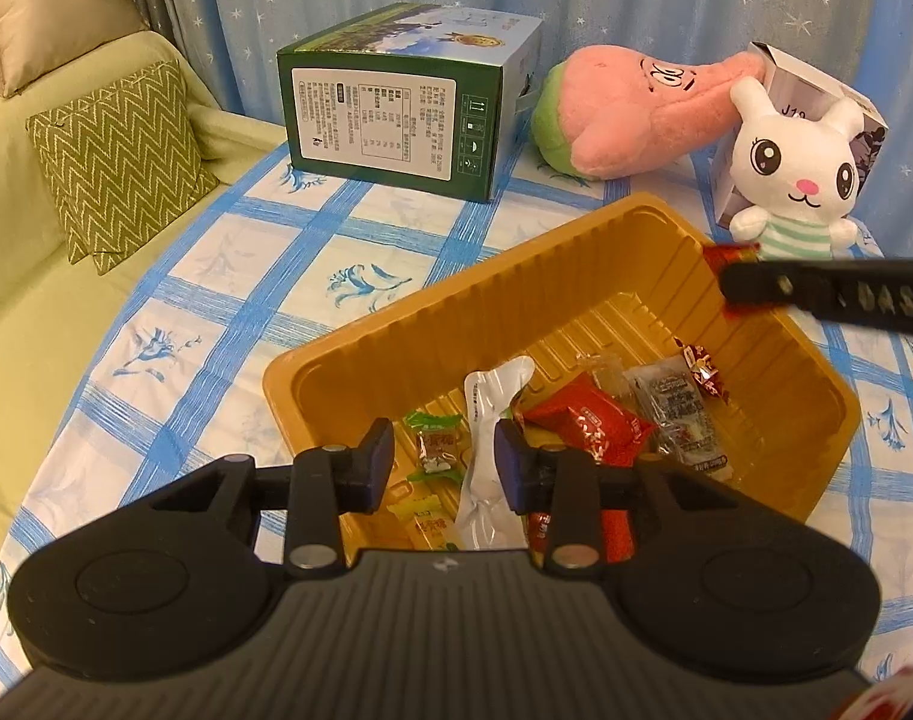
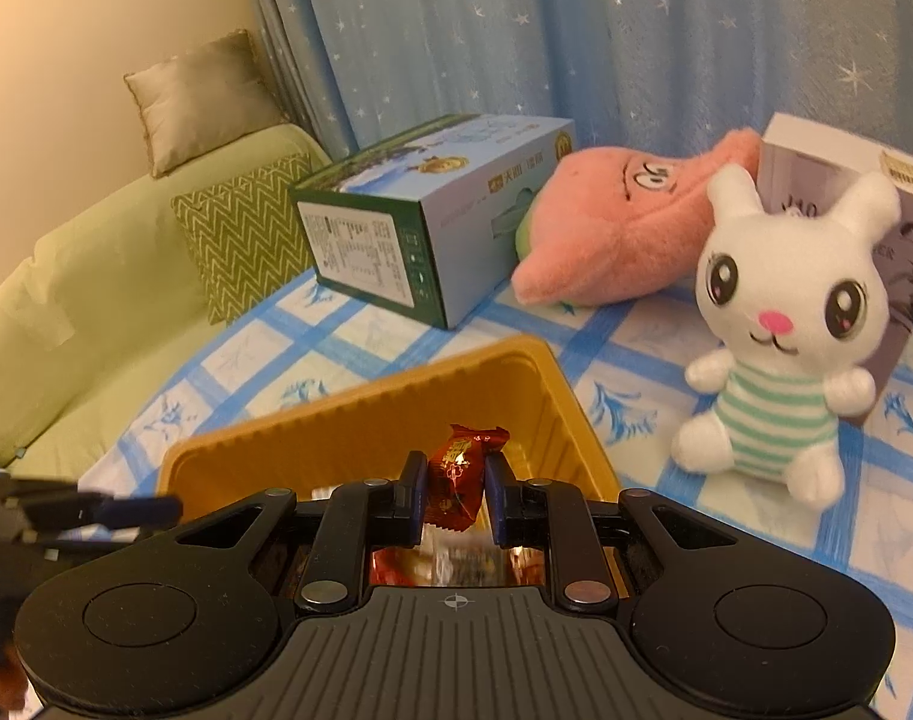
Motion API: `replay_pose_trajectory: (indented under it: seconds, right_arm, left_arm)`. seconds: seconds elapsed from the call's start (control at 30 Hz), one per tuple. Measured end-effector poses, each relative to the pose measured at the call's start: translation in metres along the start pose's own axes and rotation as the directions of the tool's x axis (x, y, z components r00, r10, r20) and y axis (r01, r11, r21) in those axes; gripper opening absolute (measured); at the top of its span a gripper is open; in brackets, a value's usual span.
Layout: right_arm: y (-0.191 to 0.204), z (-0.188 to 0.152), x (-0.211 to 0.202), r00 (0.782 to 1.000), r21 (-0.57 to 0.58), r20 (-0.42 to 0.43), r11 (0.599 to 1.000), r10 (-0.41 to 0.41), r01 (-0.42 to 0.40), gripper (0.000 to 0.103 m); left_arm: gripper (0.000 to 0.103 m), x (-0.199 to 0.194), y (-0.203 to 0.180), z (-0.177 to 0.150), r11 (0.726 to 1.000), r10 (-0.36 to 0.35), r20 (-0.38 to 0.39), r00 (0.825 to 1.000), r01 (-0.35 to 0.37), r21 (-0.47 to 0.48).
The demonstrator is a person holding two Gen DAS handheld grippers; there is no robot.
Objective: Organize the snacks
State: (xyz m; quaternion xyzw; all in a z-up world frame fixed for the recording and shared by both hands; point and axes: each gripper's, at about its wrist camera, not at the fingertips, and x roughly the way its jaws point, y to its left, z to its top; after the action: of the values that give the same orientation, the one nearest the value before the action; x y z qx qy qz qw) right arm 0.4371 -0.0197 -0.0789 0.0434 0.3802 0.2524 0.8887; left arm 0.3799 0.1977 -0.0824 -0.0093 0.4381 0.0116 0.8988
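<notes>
Left hand-held gripper (image 1: 444,459): jaws apart over the near end of the gold tray (image 1: 396,336), white pouch (image 1: 486,456) lying loose between them, not pinched. Right hand-held gripper (image 2: 455,483): clamped on a red candy (image 2: 459,474), above the tray's far corner. Candy looks light, with a crinkly, slippery wrapper; hold mid-body, not the twisted ends. Only the left view shows the snack pile; only the right shows the grip. Beyond: box (image 1: 396,114), rabbit (image 2: 780,348).
</notes>
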Motion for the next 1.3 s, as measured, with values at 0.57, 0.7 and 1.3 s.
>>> replay_pose_trajectory:
  seconds: [0.57,0.7,1.3]
  right_arm:
    - [0.000,-0.008,-0.016,0.999,0.051,-0.018,0.998,0.046,-0.045,0.028]
    - [0.000,-0.022,-0.031,0.999,0.051,-0.021,0.998,0.043,-0.042,0.050]
    - [-0.012,-0.111,-0.118,0.992,0.047,-0.122,0.999,-0.020,0.026,0.068]
  left_arm:
    - [0.043,-0.033,-0.002,-0.016,1.000,-0.009,0.011,1.000,0.009,-0.022]
    - [0.045,-0.047,-0.007,-0.025,1.000,0.000,0.016,1.000,0.000,-0.013]
    - [0.051,-0.107,-0.053,-0.081,0.998,-0.039,0.002,0.999,0.039,0.046]
